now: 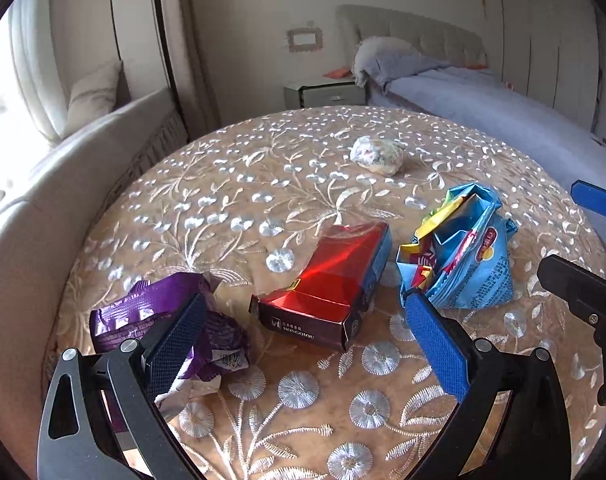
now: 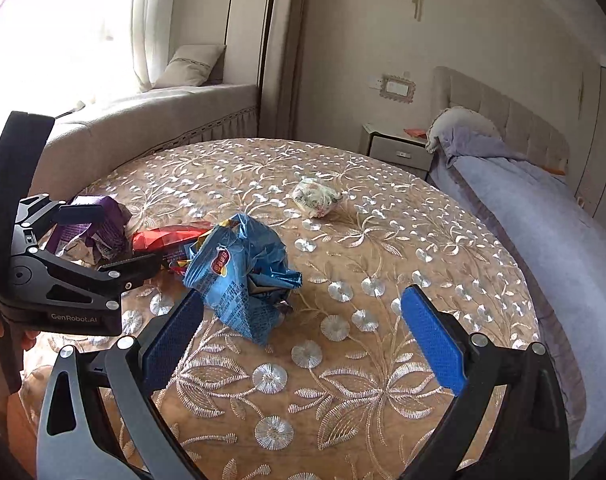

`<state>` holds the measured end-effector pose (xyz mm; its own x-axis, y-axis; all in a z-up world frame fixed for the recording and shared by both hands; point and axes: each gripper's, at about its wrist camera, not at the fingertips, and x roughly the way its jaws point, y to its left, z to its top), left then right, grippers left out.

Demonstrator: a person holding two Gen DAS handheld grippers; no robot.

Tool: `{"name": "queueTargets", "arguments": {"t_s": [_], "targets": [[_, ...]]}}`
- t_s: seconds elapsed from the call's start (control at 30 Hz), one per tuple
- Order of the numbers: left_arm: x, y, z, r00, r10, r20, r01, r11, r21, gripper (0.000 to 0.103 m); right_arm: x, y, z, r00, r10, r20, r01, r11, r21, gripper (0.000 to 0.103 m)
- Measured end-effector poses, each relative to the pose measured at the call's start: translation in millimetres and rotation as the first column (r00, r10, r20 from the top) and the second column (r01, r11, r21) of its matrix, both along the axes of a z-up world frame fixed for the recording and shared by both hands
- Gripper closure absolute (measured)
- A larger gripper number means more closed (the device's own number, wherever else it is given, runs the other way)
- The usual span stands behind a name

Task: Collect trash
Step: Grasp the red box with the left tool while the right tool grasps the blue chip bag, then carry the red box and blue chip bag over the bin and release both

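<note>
Both grippers hover over the round desk [image 2: 383, 240] with its embroidered floral cloth. The left gripper [image 1: 303, 320] has its jaws spread wide and grips nothing; the red cigarette box [image 1: 327, 280] lies between its blue fingers [image 1: 435, 344], near the desk's near edge. Its left finger sits right over the crumpled purple wrapper [image 1: 143, 312]; whether they touch is hard to tell. The blue snack bag [image 1: 463, 256] sits just beyond the right fingertip, beside the box.

The right gripper [image 2: 299, 312] is wide open too and empty, the blue snack bag [image 2: 243, 276] just ahead of its left finger, toward the middle of the desk. The crumpled white paper ball [image 2: 317, 198] sits alone toward the far edge, well apart from the rest. Right of the desk runs a bed [image 2: 543, 240] with a grey cover.
</note>
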<state>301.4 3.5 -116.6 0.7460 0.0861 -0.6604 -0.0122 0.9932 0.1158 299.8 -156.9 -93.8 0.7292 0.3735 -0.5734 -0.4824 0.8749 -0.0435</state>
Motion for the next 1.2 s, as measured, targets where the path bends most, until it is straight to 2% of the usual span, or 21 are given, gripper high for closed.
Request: {"name": "queueTargets", "arguments": {"t_s": [0.13, 0.27, 0.3, 0.43, 0.5, 0.53, 0.57, 0.73, 0.9, 1.0, 1.2], "targets": [[20, 0, -7, 0.999, -0.031, -0.038, 0.03, 0.999, -0.01, 0.006, 27, 14, -7, 0.999, 0.036, -0.036, -0.036, 0.999, -0.019, 0.005], [38, -2, -8, 0.996, -0.065, -0.068, 0.066, 0.998, 0.009, 0.006, 50, 23, -16, 0.99, 0.071, -0.123, -0.067, 0.997, 0.031, 0.005], [42, -1, -9, 0.994, -0.07, -0.079, 0.07, 0.997, 0.006, 0.009, 53, 23, -17, 0.986, 0.081, -0.145, -0.074, 0.996, 0.053, 0.005], [53, 3, -14, 0.987, -0.102, -0.126, 0.098, 0.994, -0.04, 0.036, 70, 26, -29, 0.961, 0.117, -0.251, -0.08, 0.985, 0.15, 0.005], [54, 0, -20, 0.984, -0.107, -0.141, 0.105, 0.994, -0.02, 0.04, 72, 28, -33, 0.942, 0.157, -0.296, -0.098, 0.974, 0.203, 0.022], [55, -2, -24, 0.983, -0.108, -0.147, 0.108, 0.994, -0.004, 0.047, 71, 26, -32, 0.94, 0.171, -0.295, -0.102, 0.967, 0.235, 0.027], [56, -3, -28, 0.982, -0.108, -0.155, 0.111, 0.994, 0.008, 0.049, 68, 25, -30, 0.946, 0.162, -0.281, -0.092, 0.965, 0.247, 0.039], [49, -2, -24, 0.987, -0.087, -0.138, 0.086, 0.996, -0.013, 0.054, 53, 18, -21, 0.962, 0.134, -0.238, -0.068, 0.961, 0.269, 0.043], [24, 0, -4, 0.991, -0.109, -0.079, 0.099, 0.988, -0.12, 0.054, 24, -6, -3, 0.984, 0.079, -0.157, -0.035, 0.963, 0.266, 0.043], [2, -4, 10, 0.992, -0.126, -0.024, 0.12, 0.977, -0.178, 0.054, 0, -21, 6, 0.993, 0.051, -0.109, -0.022, 0.967, 0.254, 0.043], [-39, -30, 29, 0.984, -0.175, 0.043, 0.18, 0.961, -0.208, 0.054, -47, -47, 18, 0.999, -0.002, -0.046, 0.013, 0.972, 0.233, 0.043]]}}
